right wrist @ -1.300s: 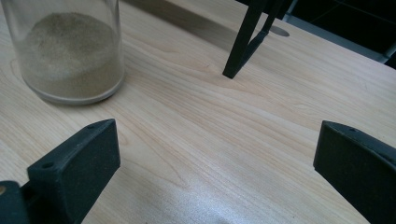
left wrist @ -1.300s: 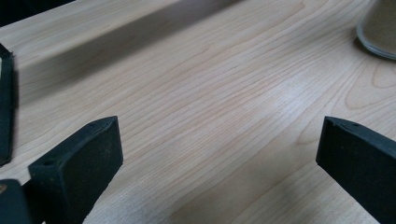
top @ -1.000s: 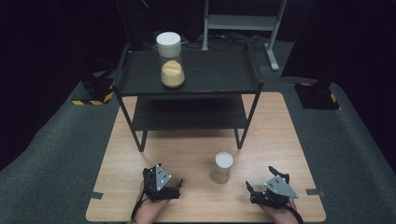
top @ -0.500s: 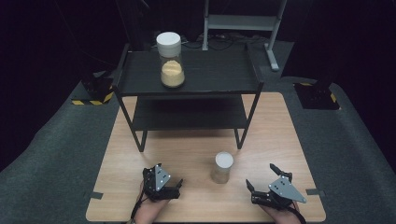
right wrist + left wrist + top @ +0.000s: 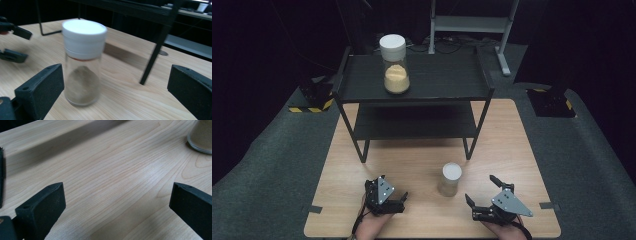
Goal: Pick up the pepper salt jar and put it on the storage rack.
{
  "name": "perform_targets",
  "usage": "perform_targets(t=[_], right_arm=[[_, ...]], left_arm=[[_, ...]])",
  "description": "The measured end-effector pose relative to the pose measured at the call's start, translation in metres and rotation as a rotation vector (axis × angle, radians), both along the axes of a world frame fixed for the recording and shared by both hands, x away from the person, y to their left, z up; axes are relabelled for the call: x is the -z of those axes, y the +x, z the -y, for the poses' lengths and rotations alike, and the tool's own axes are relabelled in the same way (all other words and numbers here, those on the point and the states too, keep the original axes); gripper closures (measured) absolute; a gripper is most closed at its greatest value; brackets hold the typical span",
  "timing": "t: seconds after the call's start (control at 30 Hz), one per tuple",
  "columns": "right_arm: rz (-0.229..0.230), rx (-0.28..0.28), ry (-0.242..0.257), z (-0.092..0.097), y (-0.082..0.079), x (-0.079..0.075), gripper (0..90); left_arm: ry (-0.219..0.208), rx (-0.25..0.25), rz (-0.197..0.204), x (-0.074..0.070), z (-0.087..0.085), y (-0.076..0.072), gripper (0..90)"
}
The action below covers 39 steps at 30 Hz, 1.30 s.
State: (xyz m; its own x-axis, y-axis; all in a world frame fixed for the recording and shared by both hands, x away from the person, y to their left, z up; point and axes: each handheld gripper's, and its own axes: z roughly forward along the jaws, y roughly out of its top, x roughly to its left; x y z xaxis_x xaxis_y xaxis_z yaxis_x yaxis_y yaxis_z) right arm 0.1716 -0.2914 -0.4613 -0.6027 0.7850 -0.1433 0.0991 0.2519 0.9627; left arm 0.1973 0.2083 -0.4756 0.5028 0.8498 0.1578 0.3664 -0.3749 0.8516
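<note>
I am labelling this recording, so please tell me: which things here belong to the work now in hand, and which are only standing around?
In hand:
- small jar, upright on the wooden table, white lid on
- right tongs, open, facing that jar
- left tongs, open, nothing between them

Standing around:
- black shelf rack
- tall jar on the rack's top shelf

Between your left gripper point(image 5: 398, 201) and right gripper point(image 5: 483, 198): bare table point(image 5: 422, 215), open passage. Small jar point(image 5: 451, 179) stands upright just ahead and inboard of the right gripper, apart from both jaws, which are spread wide; it blocks the straight line forward-left. Ahead of your left gripper's parted jaws, bare wood. Farther ahead of both, black shelf rack point(image 5: 412, 102); its front legs point(image 5: 363, 150) bound the gap beneath it.
</note>
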Motion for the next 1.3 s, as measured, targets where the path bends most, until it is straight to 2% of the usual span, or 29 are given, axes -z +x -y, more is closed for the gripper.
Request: perform_targets(t=[0.27, 0.6, 0.93, 1.0, 1.13, 1.3], right_arm=[[-0.002, -0.039, -0.001, -0.017, 0.007, -0.001, 0.0], [-0.013, -0.055, -0.004, -0.034, 0.021, -0.003, 0.0], [-0.029, -0.059, 0.017, -0.047, 0.036, 0.006, 0.0], [-0.032, -0.043, 0.02, -0.051, 0.038, 0.008, 0.0], [-0.046, -0.04, 0.047, -0.055, 0.043, 0.013, 0.1], [-0.052, -0.043, 0.068, -0.056, 0.046, 0.017, 8.4]], left_arm=[[0.005, 0.005, 0.006, 0.0, 0.0, -0.001, 0.8], [0.007, 0.009, 0.012, 0.001, 0.001, -0.001, 0.7], [0.007, 0.013, 0.015, 0.001, 0.0, -0.002, 0.8], [0.006, 0.013, 0.015, 0.001, 0.0, -0.002, 0.8], [0.005, 0.013, 0.018, 0.002, 0.0, -0.002, 0.7], [0.002, 0.015, 0.019, 0.002, -0.001, -0.003, 0.8]])
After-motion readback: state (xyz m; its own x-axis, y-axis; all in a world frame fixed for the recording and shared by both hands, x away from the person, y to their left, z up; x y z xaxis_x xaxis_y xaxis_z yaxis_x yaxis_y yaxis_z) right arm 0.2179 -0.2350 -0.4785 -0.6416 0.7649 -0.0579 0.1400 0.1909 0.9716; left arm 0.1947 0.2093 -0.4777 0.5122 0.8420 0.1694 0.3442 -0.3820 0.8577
